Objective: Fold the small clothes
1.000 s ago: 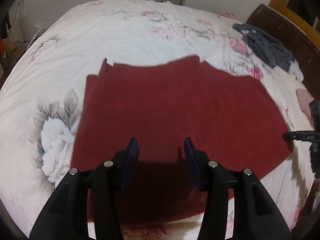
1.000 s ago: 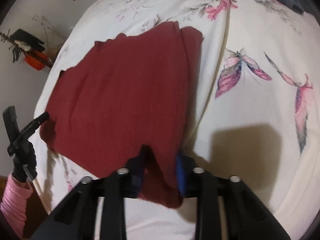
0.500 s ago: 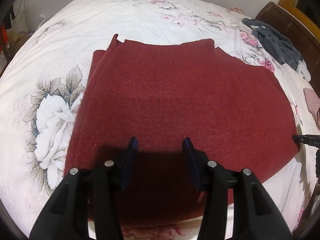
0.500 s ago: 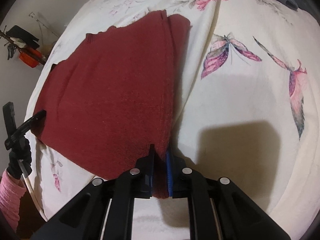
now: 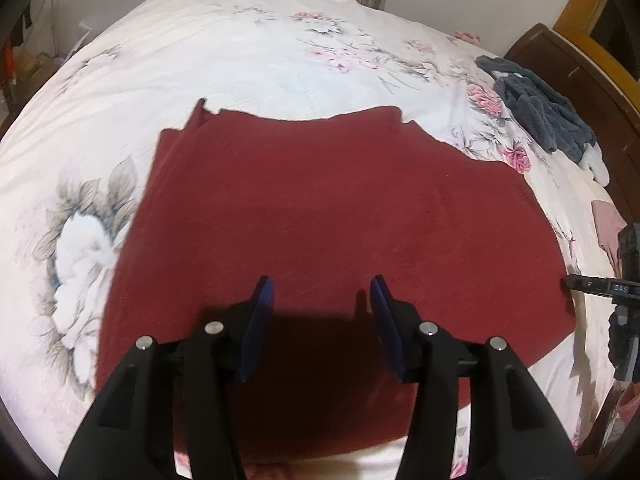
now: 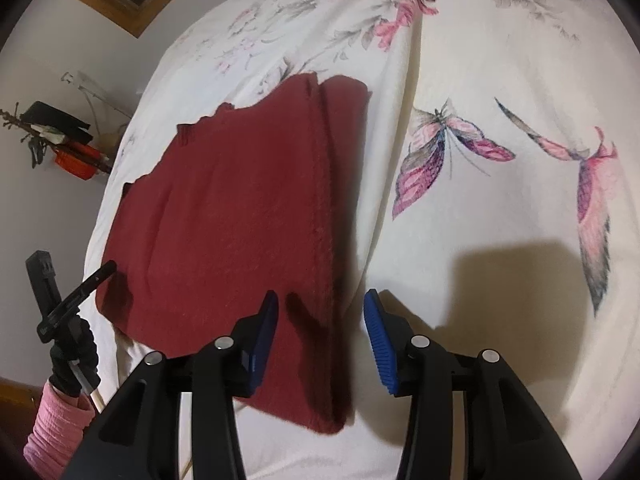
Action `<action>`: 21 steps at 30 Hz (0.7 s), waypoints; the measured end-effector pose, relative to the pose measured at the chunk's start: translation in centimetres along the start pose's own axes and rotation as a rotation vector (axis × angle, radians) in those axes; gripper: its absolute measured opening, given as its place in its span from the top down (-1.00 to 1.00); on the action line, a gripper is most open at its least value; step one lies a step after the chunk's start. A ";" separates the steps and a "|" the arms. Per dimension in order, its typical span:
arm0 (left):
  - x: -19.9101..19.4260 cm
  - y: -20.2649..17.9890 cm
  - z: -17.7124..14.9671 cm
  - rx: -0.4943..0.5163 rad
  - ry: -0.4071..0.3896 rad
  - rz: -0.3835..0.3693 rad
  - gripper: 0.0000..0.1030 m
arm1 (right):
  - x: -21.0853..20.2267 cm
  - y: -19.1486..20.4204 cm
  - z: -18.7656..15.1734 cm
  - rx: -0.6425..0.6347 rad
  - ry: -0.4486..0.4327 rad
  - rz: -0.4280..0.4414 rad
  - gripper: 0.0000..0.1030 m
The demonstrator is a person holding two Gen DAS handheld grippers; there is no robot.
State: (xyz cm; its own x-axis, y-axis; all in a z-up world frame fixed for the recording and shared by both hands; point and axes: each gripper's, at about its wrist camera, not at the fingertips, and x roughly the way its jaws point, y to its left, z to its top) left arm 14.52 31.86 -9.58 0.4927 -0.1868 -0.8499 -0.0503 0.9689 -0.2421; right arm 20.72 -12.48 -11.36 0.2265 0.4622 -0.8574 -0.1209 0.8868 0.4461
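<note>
A dark red knit garment lies folded and flat on the floral bedsheet. My left gripper hovers over its near part, open, with nothing between the fingers. In the right wrist view the same red garment shows its thick folded edge toward the right. My right gripper is open just above that edge's near corner, holding nothing. The other gripper's tip appears at the garment's left side, held by a gloved hand with a pink sleeve.
A dark grey garment is heaped at the far right of the bed, by the wooden headboard. A pinkish cloth lies at the right edge. Butterfly prints mark the bare sheet right of the red garment.
My right gripper has opened and let go of the red garment's folded corner, which now lies on the sheet. The left gripper stayed open and drew back slightly.
</note>
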 end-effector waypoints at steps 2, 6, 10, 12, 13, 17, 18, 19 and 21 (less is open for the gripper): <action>0.5 -0.5 0.1 0.000 0.004 -0.002 0.01 | 0.5 -0.5 0.1 0.016 0.008 0.028 0.12; 1.6 -0.5 0.0 -0.007 0.023 0.004 0.00 | 1.9 0.5 0.5 0.002 0.028 0.041 0.17; 2.0 -0.1 -0.2 -0.009 0.025 0.008 0.00 | 1.8 2.4 0.7 -0.062 0.023 0.057 0.23; 2.1 0.1 -0.2 -0.010 0.025 0.005 0.00 | 1.7 3.2 0.7 -0.098 0.021 0.048 0.24; 2.2 0.2 -0.2 -0.011 0.025 0.004 -0.01 | 1.9 3.3 0.7 -0.106 0.025 0.035 0.24; 2.3 0.4 -0.3 -0.016 0.029 -0.002 -0.01 | 2.7 2.6 0.9 -0.071 0.051 0.023 0.17; 2.3 0.4 -0.2 -0.013 0.030 -0.002 -0.01 | 2.9 2.5 0.9 -0.068 0.053 0.023 0.17; 2.4 0.4 -0.2 -0.008 0.032 -0.002 -0.01 | 3.0 2.5 0.9 -0.070 0.054 0.025 0.19; 2.4 0.4 -0.3 0.001 0.033 -0.001 -0.01 | 3.1 2.5 0.8 -0.082 0.051 0.019 0.28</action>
State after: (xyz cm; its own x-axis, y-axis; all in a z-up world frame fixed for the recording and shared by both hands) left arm 15.44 31.70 -11.87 0.4636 -0.1929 -0.8648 -0.0490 0.9689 -0.2424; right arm 21.86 -8.81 -12.71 0.1740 0.4761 -0.8620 -0.2042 0.8738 0.4414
